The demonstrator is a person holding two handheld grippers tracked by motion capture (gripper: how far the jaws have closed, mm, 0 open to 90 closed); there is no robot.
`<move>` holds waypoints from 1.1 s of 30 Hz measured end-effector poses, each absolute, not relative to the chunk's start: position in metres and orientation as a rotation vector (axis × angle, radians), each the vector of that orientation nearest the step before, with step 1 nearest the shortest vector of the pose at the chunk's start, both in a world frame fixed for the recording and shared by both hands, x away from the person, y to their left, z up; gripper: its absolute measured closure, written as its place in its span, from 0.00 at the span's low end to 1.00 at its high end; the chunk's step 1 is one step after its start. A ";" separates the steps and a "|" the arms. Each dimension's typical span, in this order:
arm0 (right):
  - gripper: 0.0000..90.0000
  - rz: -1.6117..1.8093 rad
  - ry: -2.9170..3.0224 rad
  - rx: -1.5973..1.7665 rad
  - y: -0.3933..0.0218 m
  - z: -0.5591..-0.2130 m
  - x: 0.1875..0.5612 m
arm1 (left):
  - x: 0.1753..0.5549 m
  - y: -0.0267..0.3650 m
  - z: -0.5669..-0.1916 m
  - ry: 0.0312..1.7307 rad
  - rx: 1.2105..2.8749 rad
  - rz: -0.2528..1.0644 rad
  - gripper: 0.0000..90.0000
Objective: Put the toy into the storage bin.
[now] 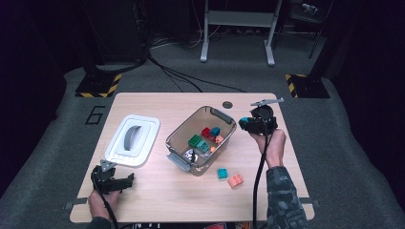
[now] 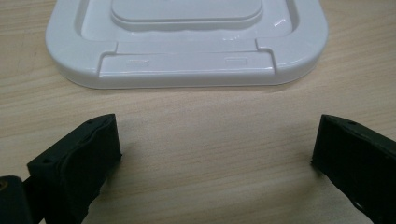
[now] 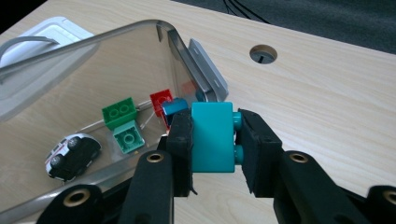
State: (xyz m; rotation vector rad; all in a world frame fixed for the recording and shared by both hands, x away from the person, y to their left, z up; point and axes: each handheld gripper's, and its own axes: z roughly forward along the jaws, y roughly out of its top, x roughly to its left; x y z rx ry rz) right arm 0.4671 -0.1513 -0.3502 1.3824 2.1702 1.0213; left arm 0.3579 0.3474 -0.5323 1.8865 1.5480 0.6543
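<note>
Jaws clamping teal brick (image 3: 212, 137), beside bin rim (image 3: 187, 70)

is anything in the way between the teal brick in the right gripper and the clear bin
Nothing visible blocks it. The right gripper is shut on the teal brick, held just outside the clear bin by its latch end. The bin is open, its white lid lying apart on the table, so only the near wall must be cleared.

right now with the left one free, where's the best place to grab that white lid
Take the white lid by its raised grey handle in the middle, coming straight down from above. It lies flat on the table, so its low rim offers little to pinch, though the left hand-held gripper has its jaws open wide, probably enough to straddle the arched handle across its narrow width.
</note>
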 end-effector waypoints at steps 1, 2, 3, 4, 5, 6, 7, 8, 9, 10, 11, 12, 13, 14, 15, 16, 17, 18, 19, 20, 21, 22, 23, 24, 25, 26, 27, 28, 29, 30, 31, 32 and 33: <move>0.75 1.023 2.174 1.379 -0.149 -0.349 0.468 | 0.358 0.347 -0.532 1.548 1.886 0.654 0.01; 0.75 1.026 2.176 1.370 -0.148 -0.348 0.469 | 0.358 0.347 -0.532 1.548 1.887 0.654 0.01; 0.75 1.028 2.185 1.349 -0.146 -0.347 0.471 | 0.358 0.347 -0.532 1.548 1.886 0.654 0.01; 0.75 1.034 2.187 1.359 -0.143 -0.346 0.472 | 0.358 0.347 -0.532 1.548 1.886 0.654 0.01; 0.75 1.031 2.193 1.347 -0.140 -0.346 0.473 | 0.358 0.347 -0.532 1.548 1.886 0.654 0.01; 0.75 1.032 2.204 1.344 -0.136 -0.345 0.474 | 0.358 0.347 -0.532 1.548 1.887 0.654 0.01; 0.75 1.035 2.211 1.326 -0.132 -0.345 0.475 | 0.358 0.347 -0.532 1.547 1.887 0.655 0.01; 0.75 1.033 2.219 1.322 -0.130 -0.346 0.476 | 0.358 0.347 -0.532 1.548 1.887 0.654 0.01; 0.75 1.033 2.225 1.318 -0.127 -0.346 0.477 | 0.358 0.347 -0.532 1.548 1.887 0.654 0.01; 0.75 1.031 2.237 1.305 -0.124 -0.347 0.479 | 0.358 0.347 -0.532 1.548 1.887 0.654 0.01; 0.75 1.029 2.249 1.295 -0.121 -0.349 0.481 | 0.358 0.347 -0.532 1.548 1.886 0.655 0.01; 0.75 1.030 2.257 1.289 -0.118 -0.350 0.483 | 0.358 0.347 -0.532 1.548 1.887 0.654 0.01; 0.75 1.031 2.266 1.297 -0.115 -0.351 0.483 | 0.358 0.347 -0.532 1.548 1.886 0.655 0.01; 0.75 1.024 2.280 1.290 -0.112 -0.351 0.484 | 0.358 0.347 -0.532 1.548 1.886 0.654 0.01; 0.75 1.028 2.285 1.290 -0.110 -0.352 0.485 | 0.358 0.347 -0.532 1.548 1.886 0.654 0.01; 0.75 1.023 2.308 1.280 -0.106 -0.354 0.485 | 0.358 0.347 -0.532 1.548 1.887 0.654 0.01; 0.75 1.004 2.321 1.276 -0.102 -0.356 0.486 | 0.358 0.347 -0.532 1.548 1.887 0.654 0.01; 0.75 0.997 2.345 1.268 -0.100 -0.358 0.487 | 0.358 0.347 -0.532 1.548 1.886 0.654 0.01; 0.75 0.989 2.359 1.260 -0.099 -0.360 0.488 | 0.358 0.347 -0.532 1.548 1.887 0.654 0.01; 0.75 0.975 2.370 1.263 -0.096 -0.363 0.488 | 0.358 0.347 -0.532 1.548 1.887 0.654 0.01; 0.75 0.967 2.383 1.262 -0.095 -0.365 0.488 | 0.358 0.347 -0.532 1.548 1.887 0.654 0.01; 0.75 0.960 2.391 1.264 -0.094 -0.367 0.489 | 0.358 0.347 -0.532 1.548 1.887 0.654 0.01; 0.75 0.953 2.397 1.268 -0.093 -0.369 0.489 | 0.358 0.347 -0.532 1.548 1.888 0.654 0.01; 0.75 0.950 2.402 1.263 -0.092 -0.371 0.489 | 0.358 0.347 -0.532 1.548 1.888 0.654 0.01; 0.75 0.947 2.408 1.270 -0.091 -0.373 0.488 | 0.358 0.347 -0.532 1.548 1.887 0.654 0.01; 0.75 0.936 2.417 1.278 -0.091 -0.374 0.489 | 0.358 0.347 -0.532 1.548 1.887 0.654 0.01; 0.75 0.934 2.420 1.276 -0.092 -0.375 0.489 | 0.358 0.347 -0.532 1.548 1.887 0.655 0.01; 0.75 0.931 2.421 1.279 -0.092 -0.376 0.488 | 0.358 0.347 -0.532 1.548 1.887 0.654 0.01; 0.75 0.931 2.406 1.285 -0.091 -0.376 0.488 | 0.358 0.347 -0.532 1.548 1.888 0.654 0.01; 0.75 0.919 2.430 1.271 -0.092 -0.377 0.488 | 0.358 0.347 -0.532 1.548 1.887 0.654 0.01; 0.75 0.912 2.428 1.284 -0.091 -0.377 0.488 | 0.358 0.347 -0.532 1.548 1.887 0.654 0.01; 0.74 0.890 2.436 1.278 -0.090 -0.378 0.488 | 0.358 0.347 -0.532 1.548 1.886 0.654 0.01; 0.74 0.890 2.433 1.287 -0.090 -0.379 0.487 | 0.358 0.347 -0.532 1.547 1.888 0.655 0.01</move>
